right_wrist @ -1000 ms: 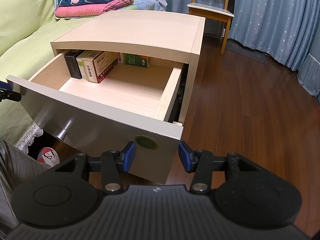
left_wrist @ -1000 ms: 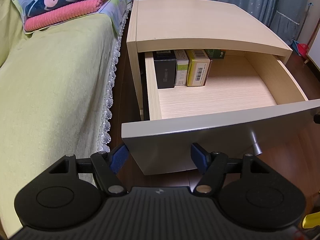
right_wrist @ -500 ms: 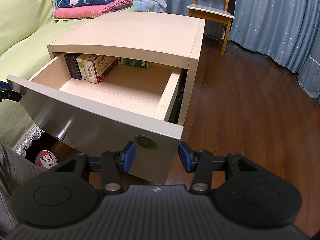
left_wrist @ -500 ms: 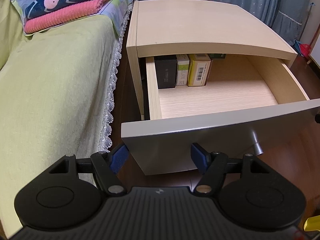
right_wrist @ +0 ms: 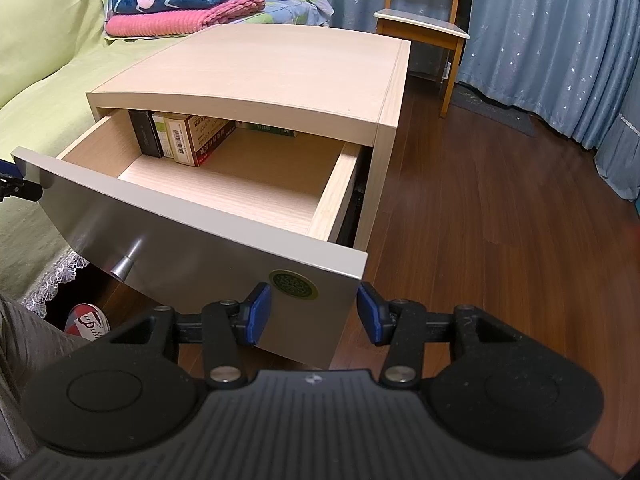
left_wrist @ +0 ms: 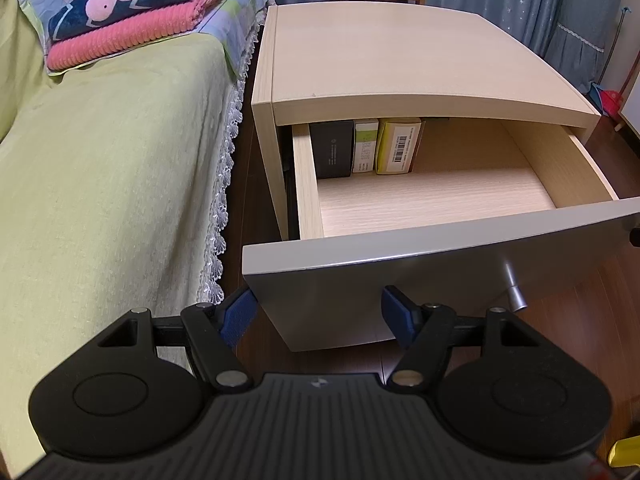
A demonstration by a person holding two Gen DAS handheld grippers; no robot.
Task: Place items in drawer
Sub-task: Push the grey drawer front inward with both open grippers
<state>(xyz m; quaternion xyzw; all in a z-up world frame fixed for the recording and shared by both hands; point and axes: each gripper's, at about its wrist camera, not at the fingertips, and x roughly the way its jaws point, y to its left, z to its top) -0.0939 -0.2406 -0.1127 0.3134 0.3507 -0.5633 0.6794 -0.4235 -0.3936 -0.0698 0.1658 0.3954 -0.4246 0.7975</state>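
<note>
While the drawer (left_wrist: pixel 436 200) stands pulled out of the light-wood nightstand (left_wrist: pixel 392 52) at frame centre, its grey curved front panel (left_wrist: pixel 400 276) fills the lower middle of both views. Three boxes stand upright in a row at the rear left corner of the drawer: a black box (left_wrist: pixel 332 148), a white-and-green box (left_wrist: pixel 365 145) touching it, and a yellow box with a barcode (left_wrist: pixel 398 145) beside that. In the right wrist view a green box (right_wrist: pixel 272 130) lies flat at the back, partly hidden under the nightstand top. The remaining drawer floor is bare wood. A metal knob (left_wrist: pixel 514 294) protrudes from the front panel. The left gripper (left_wrist: pixel 316 316) is spread, holding nothing, its blue pads straddling the panel's left end; contact cannot be determined. The right gripper (right_wrist: pixel 314 314) is likewise spread and empty, straddling the panel's right corner below a round green sticker (right_wrist: pixel 294 285). At left, a bed with a green cover (left_wrist: pixel 100 184) and lace trim runs close alongside the nightstand, leaving only a narrow gap. Folded blankets (left_wrist: pixel 132 8) lie at upper left. At right, open dark wood floor (right_wrist: pixel 500 208) extends to blue curtains (right_wrist: pixel 560 40). A wooden chair (right_wrist: pixel 424 28) stands behind the nightstand. A slipper (right_wrist: pixel 86 320) and grey trouser leg (right_wrist: pixel 24 352) occupy the lower left of the right wrist view.
</note>
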